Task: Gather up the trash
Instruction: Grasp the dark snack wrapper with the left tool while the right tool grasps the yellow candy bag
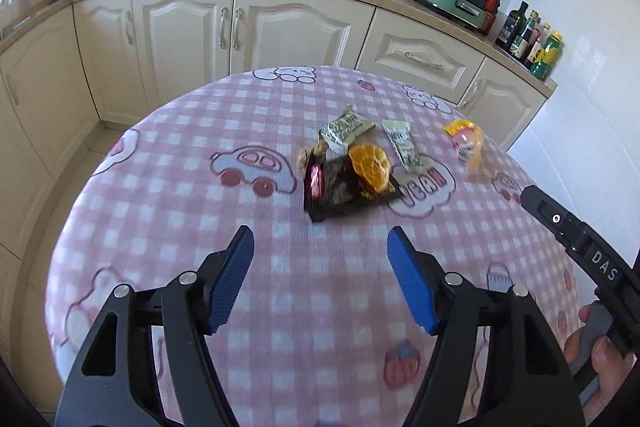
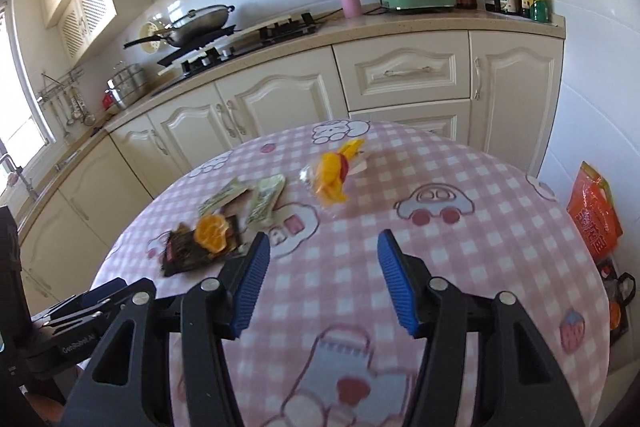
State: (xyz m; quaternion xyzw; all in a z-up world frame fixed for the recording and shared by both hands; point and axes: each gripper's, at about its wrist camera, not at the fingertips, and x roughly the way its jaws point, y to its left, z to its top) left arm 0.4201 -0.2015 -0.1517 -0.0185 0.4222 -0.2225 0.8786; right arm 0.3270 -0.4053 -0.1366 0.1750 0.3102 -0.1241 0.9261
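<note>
Both grippers' blue fingers (image 1: 236, 279) spread empty above crumpled wrappers (image 1: 348, 131) and orange peel (image 1: 370, 167).

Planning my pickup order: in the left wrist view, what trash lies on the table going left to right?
Dark wrapper with orange peel on it → pale green-printed wrapper → yellow wrapper.

A soft, matt cloth (image 1: 200, 227) in pink check covers the table. The dark wrapper (image 1: 340, 191) looks like glossy, crinkled plastic film, the orange peel (image 1: 370, 167) dull and pitted. The gripper pads (image 1: 234, 279) are ribbed blue rubber on matt black plastic arms.
</note>
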